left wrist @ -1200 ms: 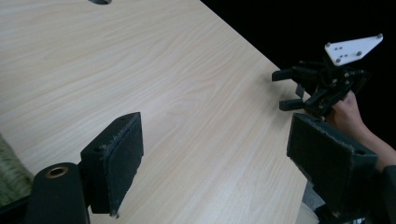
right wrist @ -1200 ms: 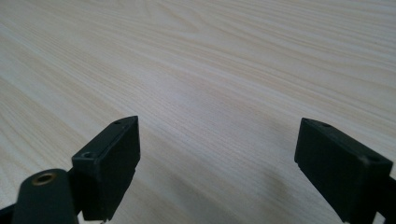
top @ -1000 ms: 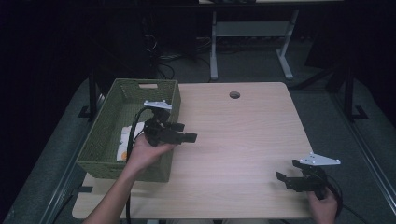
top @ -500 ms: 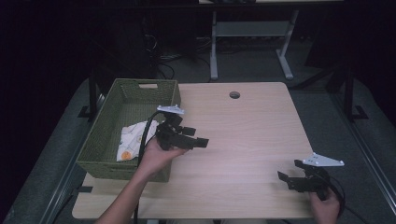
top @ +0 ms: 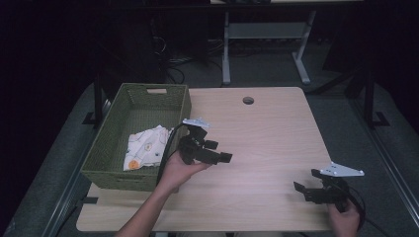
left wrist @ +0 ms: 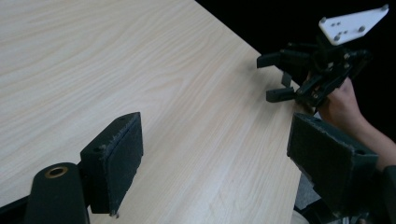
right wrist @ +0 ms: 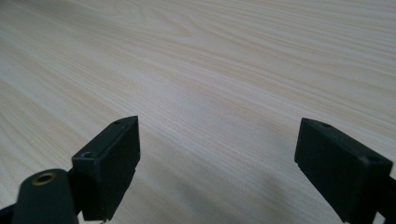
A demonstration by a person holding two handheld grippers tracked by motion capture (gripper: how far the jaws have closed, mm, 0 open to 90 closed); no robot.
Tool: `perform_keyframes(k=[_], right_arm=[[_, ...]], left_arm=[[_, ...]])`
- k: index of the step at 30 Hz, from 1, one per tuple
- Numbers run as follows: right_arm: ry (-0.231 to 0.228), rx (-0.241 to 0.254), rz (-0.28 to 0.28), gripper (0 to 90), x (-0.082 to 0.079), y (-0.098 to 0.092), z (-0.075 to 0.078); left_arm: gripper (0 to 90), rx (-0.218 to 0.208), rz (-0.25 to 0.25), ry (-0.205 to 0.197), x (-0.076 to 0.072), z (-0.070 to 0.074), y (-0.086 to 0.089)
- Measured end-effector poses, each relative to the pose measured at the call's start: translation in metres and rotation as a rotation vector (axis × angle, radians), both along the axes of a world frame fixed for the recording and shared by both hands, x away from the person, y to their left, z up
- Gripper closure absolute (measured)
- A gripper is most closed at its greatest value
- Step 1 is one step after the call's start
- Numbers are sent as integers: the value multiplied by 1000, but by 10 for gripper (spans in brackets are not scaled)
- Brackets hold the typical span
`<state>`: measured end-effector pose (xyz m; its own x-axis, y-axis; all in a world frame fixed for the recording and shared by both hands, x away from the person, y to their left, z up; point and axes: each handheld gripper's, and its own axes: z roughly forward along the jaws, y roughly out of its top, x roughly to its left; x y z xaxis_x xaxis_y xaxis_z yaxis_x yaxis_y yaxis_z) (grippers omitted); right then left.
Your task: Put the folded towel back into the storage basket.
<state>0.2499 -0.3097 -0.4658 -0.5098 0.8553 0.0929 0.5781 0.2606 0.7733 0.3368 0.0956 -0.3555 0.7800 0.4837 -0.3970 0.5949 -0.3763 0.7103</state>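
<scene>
We hold our left gripper [top: 217, 153] over the counter [top: 267, 133], jaws wide open and empty. The cloth [top: 146, 146] lies in the basket [top: 113, 173] behind them. Our right gripper [top: 309, 186] sits low, open, empty.

No legible text, label, brand, number or sign appears on any surface. The white patterned cloth [top: 146, 148] in the green woven basket [top: 114, 173] bears small orange and dark printed marks, too small to tell as letters. The pale wooden table [top: 267, 133] is unmarked.
</scene>
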Motion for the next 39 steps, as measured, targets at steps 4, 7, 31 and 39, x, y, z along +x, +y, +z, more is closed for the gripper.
perform_keyframes(k=[4,7,31,39], right_arm=[[-3,-7,6,138,0,0,0],[0,-7,7,138,0,1,0],[-6,-18,12,138,-5,7,2],[-8,-23,18,138,-6,9,3]], left_arm=[[188,-2,-7,-4,-5,-4,-4],[188,-7,-10,-5,-8,-6,-6],[188,-13,-33,-46,-44,-38,-23],[187,-5,-43,-55,-57,-51,-27]])
